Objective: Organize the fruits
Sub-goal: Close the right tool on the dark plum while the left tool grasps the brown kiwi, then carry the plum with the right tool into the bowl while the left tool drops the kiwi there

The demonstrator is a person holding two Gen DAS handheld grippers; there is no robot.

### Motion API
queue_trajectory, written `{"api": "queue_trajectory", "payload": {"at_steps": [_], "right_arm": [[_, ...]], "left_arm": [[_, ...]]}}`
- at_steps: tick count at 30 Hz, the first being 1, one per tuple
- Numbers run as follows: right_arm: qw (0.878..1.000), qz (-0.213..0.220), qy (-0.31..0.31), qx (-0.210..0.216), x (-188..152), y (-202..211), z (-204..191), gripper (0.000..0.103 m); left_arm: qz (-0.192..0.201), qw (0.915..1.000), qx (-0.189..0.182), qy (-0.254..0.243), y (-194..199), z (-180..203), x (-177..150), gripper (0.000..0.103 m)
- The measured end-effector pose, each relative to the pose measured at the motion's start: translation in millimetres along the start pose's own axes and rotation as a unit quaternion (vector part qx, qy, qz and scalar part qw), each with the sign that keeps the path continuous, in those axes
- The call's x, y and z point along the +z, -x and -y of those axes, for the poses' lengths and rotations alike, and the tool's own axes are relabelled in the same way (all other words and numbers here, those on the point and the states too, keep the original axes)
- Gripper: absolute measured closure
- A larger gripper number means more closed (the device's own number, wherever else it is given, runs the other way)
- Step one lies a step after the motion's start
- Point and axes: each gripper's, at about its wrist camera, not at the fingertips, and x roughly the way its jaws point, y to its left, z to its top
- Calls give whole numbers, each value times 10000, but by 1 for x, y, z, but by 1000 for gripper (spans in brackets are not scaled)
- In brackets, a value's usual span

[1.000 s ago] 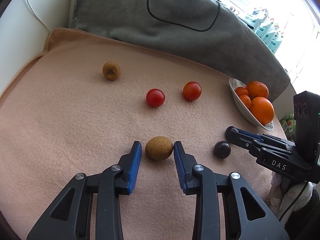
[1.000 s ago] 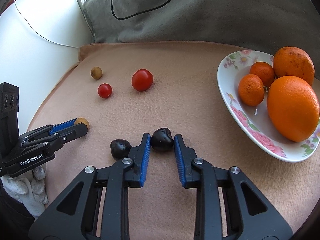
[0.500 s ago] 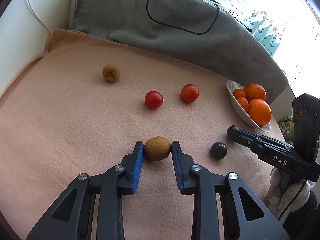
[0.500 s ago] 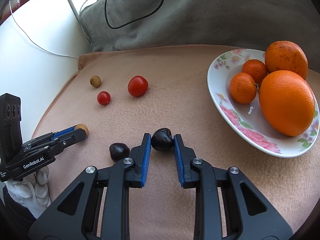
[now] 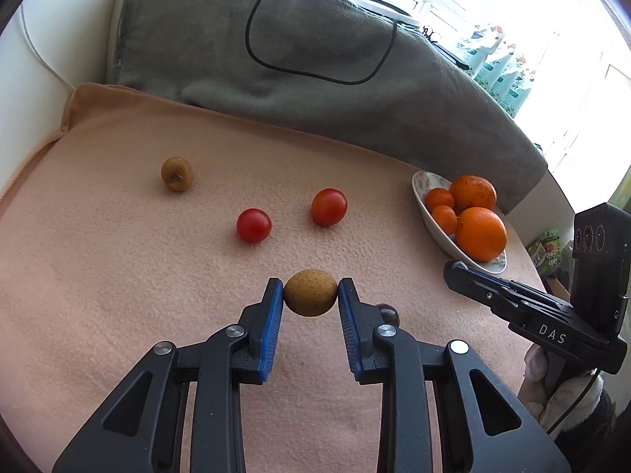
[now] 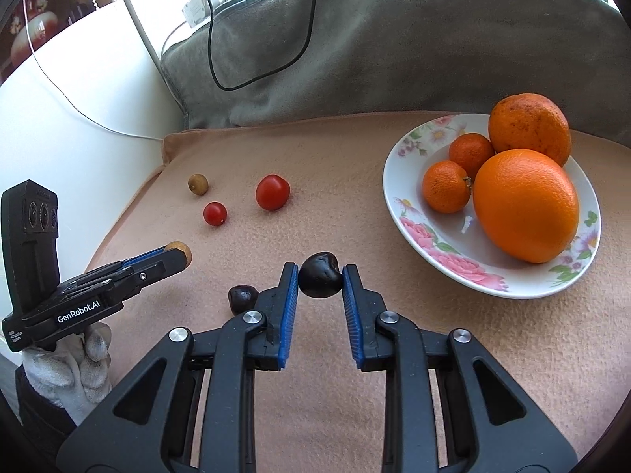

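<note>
The left gripper (image 5: 310, 293) pinches a brown fruit (image 5: 310, 292) and the right gripper (image 6: 320, 280) a dark fruit (image 6: 320, 280), above the peach blanket (image 6: 347, 181) bearing another dark fruit (image 6: 241, 298), two tomatoes (image 6: 272, 192) and a plate (image 6: 398, 201) of oranges (image 6: 525, 205).

Peach blanket (image 6: 394, 335); white floral plate (image 6: 434, 244); 2 red tomatoes (image 6: 272, 192); grey cushion (image 6: 394, 39).
</note>
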Motion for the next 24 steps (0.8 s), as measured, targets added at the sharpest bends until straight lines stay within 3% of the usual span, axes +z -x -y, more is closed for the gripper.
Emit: {"api": "queue_trajectory", "payload": {"at_steps": [15, 24], "right_arm": [[9962, 664, -326, -471, 7, 66, 52, 79], [9904, 869, -634, -864, 16, 82, 93, 79]], "left_arm": [[31, 9978, -503, -428, -26, 56, 27, 76], [47, 9954, -688, -671, -48, 88, 47, 76]]}}
